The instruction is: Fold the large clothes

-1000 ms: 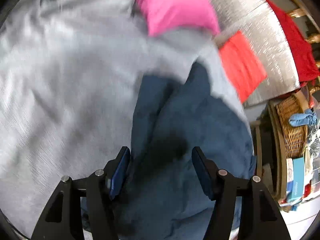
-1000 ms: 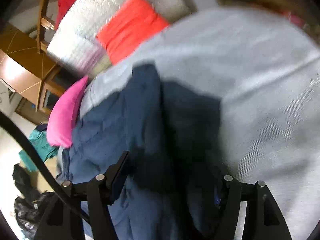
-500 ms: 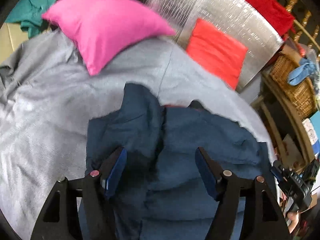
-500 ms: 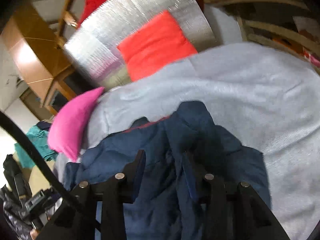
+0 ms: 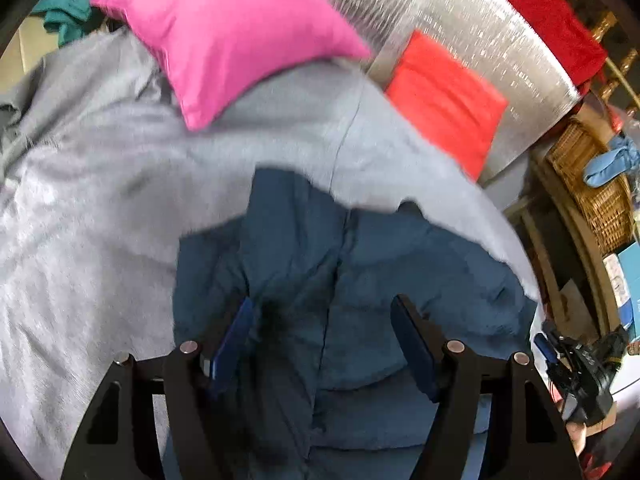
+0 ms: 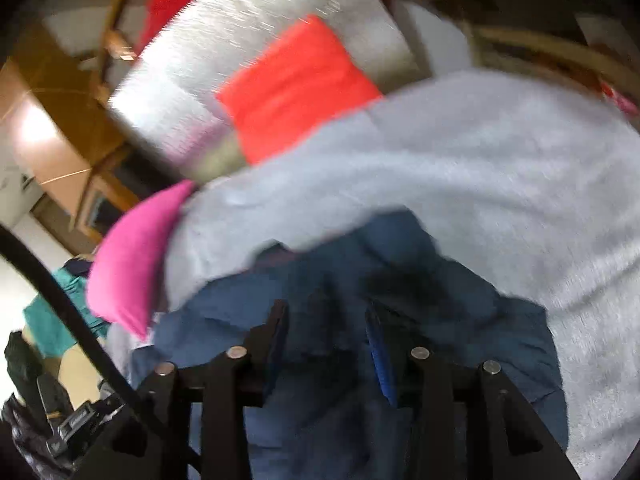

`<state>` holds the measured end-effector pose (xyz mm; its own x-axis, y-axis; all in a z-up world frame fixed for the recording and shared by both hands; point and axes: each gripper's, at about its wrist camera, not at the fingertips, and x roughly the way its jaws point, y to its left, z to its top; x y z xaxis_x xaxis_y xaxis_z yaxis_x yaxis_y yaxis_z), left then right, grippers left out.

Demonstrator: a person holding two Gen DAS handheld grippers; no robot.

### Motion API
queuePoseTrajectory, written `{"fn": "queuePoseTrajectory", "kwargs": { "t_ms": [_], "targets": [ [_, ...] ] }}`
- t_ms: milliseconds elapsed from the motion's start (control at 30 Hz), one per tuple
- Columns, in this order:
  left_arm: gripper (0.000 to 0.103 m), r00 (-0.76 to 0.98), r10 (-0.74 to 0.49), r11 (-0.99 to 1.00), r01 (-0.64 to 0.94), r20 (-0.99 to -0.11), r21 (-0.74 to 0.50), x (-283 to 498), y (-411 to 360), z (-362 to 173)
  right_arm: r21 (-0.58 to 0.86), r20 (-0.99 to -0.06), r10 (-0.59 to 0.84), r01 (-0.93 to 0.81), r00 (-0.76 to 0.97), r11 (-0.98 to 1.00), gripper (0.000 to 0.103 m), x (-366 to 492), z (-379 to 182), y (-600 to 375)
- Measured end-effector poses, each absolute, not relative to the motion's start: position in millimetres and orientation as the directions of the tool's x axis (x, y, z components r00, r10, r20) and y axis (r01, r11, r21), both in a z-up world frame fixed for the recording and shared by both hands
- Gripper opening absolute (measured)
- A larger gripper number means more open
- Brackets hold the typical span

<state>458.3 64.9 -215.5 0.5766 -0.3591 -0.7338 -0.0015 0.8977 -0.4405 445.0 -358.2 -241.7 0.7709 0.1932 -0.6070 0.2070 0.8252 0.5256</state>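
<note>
A dark blue padded jacket (image 5: 380, 264) lies crumpled on a grey blanket (image 5: 100, 200), its centre seam running toward me. My left gripper (image 5: 320, 300) hovers over the jacket's near part, jaws wide apart, pads touching no cloth. In the right wrist view the same jacket (image 6: 460, 312) spreads below my right gripper (image 6: 325, 304). Its jaws are opening, and a raised fold of blue cloth sits in the gap between them without being pinched. The jacket's near edge is hidden behind both grippers.
A pink pillow (image 5: 232, 36) and a red cushion (image 5: 444, 96) lean against a silver quilted panel (image 5: 480, 32) at the back. A wicker basket (image 5: 600, 200) stands at the right. A teal garment (image 6: 48, 320) and a black cable (image 6: 60, 300) are at the left.
Both grippers have drawn back from the jacket, bringing the pillows and panel into view. The left view has rolled. The right jaws narrowed on a fold, then widened again.
</note>
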Motion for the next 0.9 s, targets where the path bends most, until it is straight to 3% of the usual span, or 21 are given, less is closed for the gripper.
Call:
{"fn": "queuePoseTrajectory", "kwargs": {
  "t_ms": [67, 300, 433, 633, 767, 900],
  "targets": [
    [0.074, 0.579, -0.327, 0.909, -0.022, -0.747, -0.415, 461, 66, -217, 0.527, -0.586, 0.234, 0.147, 0.776, 0.837, 0.063, 449, -233, -339],
    [0.074, 0.519, -0.261, 0.944, -0.037, -0.814, -0.327, 469, 63, -240, 0.491, -0.717, 0.272, 0.188, 0.642, 0.851, 0.063, 493, -286, -304],
    [0.074, 0.512, -0.212, 0.966, -0.019, -0.832, -0.257, 467, 56, -240, 0.488, -0.718, 0.268, 0.19, 0.643, 0.852, 0.063, 494, -284, -304],
    [0.075, 0.528, -0.24, 0.954, -0.028, -0.814, -0.3, 444, 63, -221, 0.541, -0.654, 0.299, 0.154, 0.695, 0.827, 0.062, 443, -256, -327],
    [0.075, 0.54, -0.232, 0.963, 0.011, -0.809, -0.269, 418, 58, -211, 0.484, -0.661, 0.268, 0.127, 0.701, 0.866, 0.047, 395, -240, -338],
    [0.075, 0.554, -0.219, 0.972, 0.051, -0.804, -0.229, 387, 56, -208, 0.492, -0.668, 0.284, 0.123, 0.687, 0.862, 0.045, 353, -243, -346]
  ]
}}
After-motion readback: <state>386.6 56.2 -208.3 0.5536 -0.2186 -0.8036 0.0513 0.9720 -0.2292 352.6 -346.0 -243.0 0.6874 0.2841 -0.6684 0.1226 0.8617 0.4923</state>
